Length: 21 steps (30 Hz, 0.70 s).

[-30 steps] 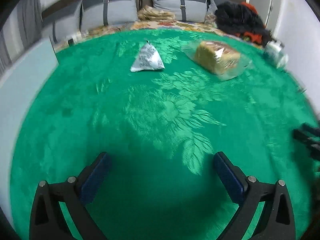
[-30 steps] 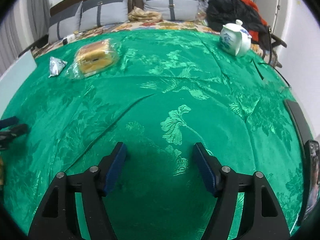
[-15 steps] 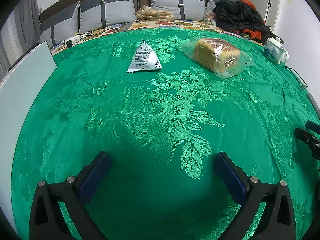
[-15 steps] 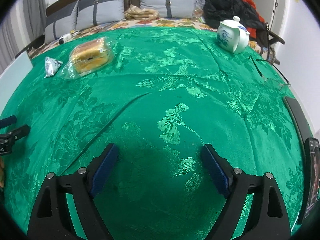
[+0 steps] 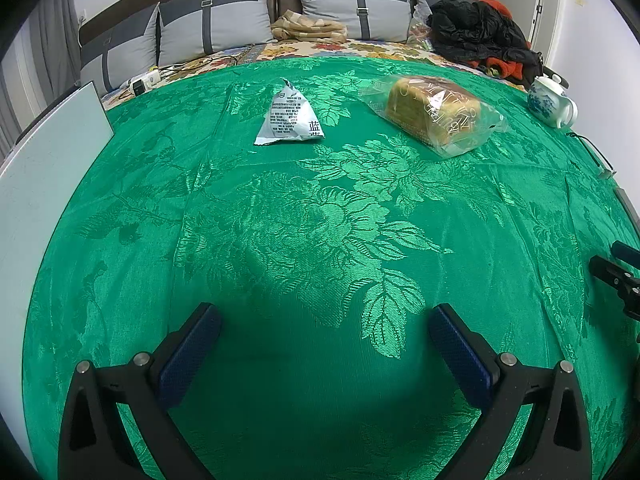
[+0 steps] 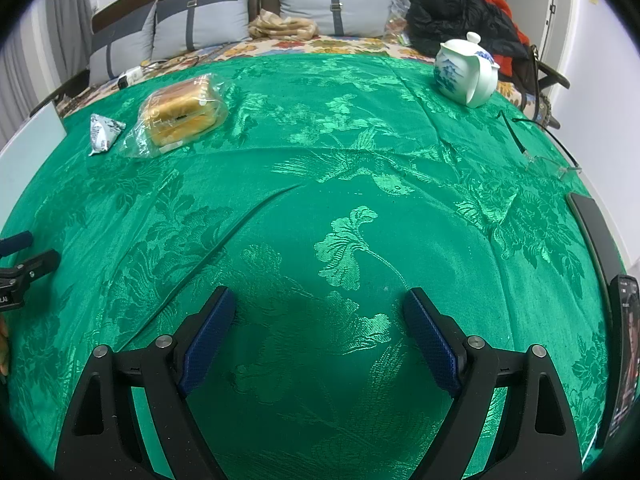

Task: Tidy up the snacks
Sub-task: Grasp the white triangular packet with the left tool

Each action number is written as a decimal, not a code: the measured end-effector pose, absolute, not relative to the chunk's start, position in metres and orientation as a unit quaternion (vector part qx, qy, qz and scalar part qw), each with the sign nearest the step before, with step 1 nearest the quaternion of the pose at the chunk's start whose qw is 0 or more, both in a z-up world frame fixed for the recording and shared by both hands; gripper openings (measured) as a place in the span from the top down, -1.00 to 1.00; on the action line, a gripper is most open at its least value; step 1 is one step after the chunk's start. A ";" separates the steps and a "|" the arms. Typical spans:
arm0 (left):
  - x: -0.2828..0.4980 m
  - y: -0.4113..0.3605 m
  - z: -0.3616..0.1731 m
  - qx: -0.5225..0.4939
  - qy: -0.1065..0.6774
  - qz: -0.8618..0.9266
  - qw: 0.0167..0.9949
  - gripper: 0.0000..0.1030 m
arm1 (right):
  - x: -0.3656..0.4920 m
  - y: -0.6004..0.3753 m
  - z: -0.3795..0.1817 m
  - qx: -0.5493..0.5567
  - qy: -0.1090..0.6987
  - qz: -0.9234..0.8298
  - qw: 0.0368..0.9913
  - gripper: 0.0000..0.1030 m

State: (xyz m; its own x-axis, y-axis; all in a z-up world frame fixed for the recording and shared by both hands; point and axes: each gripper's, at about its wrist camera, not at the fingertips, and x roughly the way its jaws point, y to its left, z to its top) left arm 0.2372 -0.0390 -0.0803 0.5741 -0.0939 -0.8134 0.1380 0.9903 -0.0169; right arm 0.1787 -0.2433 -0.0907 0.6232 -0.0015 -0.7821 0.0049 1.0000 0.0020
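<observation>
Currently, surface: a green floral brocade cloth (image 5: 320,220) is covering the table and filling both views.
Triangular packet: a silver, pyramid-shaped snack packet (image 5: 290,118) is lying on the far left part of the cloth, its pointed tip aiming away toward the sofa and its broad base facing the camera; printed text is showing on the near face.
Bread: a loaf of sliced bread in a clear plastic bag (image 5: 434,114) is lying on its side just right of the packet, apart from it. In the left wrist view its long axis is running from far left to near right, with the loose end of the bag trailing toward the near right.
Teapot: a white teapot with blue painting (image 6: 466,70) is standing upright, lid on, at the far right of the cloth, well apart from both snacks.
Left gripper (image 5: 324,324): its blue-padded fingers are standing wide apart over bare cloth, nothing between them.
Right gripper (image 6: 318,314): its jaws have just been opening and are standing wide apart, with only cloth between them.
Background: grey sofa cushions (image 5: 352,4) are lining the far wall.
</observation>
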 end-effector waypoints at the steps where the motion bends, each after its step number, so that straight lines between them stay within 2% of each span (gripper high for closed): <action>1: 0.238 -0.040 -0.080 0.028 0.459 -0.071 0.885 -1.00 | 0.179 -0.243 -0.091 0.002 0.434 -0.002 0.901 -0.72; 5: 0.269 -0.039 -0.073 0.049 0.481 -0.092 0.870 -0.99 | 0.178 -0.243 -0.091 0.002 0.434 -0.002 0.901 -0.72; 9: 0.322 -0.034 -0.052 0.041 0.448 -0.072 0.890 -0.99 | 0.178 -0.243 -0.091 0.002 0.434 -0.001 0.901 -0.74; 14: 0.390 -0.032 -0.062 0.020 0.468 -0.034 0.883 -0.97 | 0.179 -0.243 -0.091 0.003 0.434 -0.001 0.901 -0.75; 15: 0.397 -0.032 -0.066 0.018 0.469 -0.028 0.882 -0.90 | 0.180 -0.243 -0.091 0.003 0.434 -0.001 0.901 -0.75; 17: 0.407 -0.033 -0.073 0.016 0.472 -0.028 0.881 -0.61 | 0.179 -0.243 -0.091 0.003 0.434 0.000 0.901 -0.75; 18: 0.407 -0.032 -0.074 0.011 0.462 -0.038 0.886 -0.37 | 0.180 -0.244 -0.091 0.003 0.434 0.000 0.901 -0.75; 19: 0.405 -0.032 -0.074 0.010 0.453 -0.041 0.891 0.22 | 0.180 -0.244 -0.091 0.003 0.434 0.000 0.901 -0.75; 21: 0.401 -0.031 -0.074 0.014 0.449 -0.036 0.893 0.23 | 0.180 -0.244 -0.091 0.003 0.434 0.000 0.901 -0.75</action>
State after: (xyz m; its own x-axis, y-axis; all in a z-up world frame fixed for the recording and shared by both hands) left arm 0.4006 -0.0307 -0.0742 0.5947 -0.0515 -0.8023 0.0768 0.9970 -0.0071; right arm 0.1796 -0.2435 -0.0906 0.6231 0.0022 -0.7821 0.0027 1.0000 0.0049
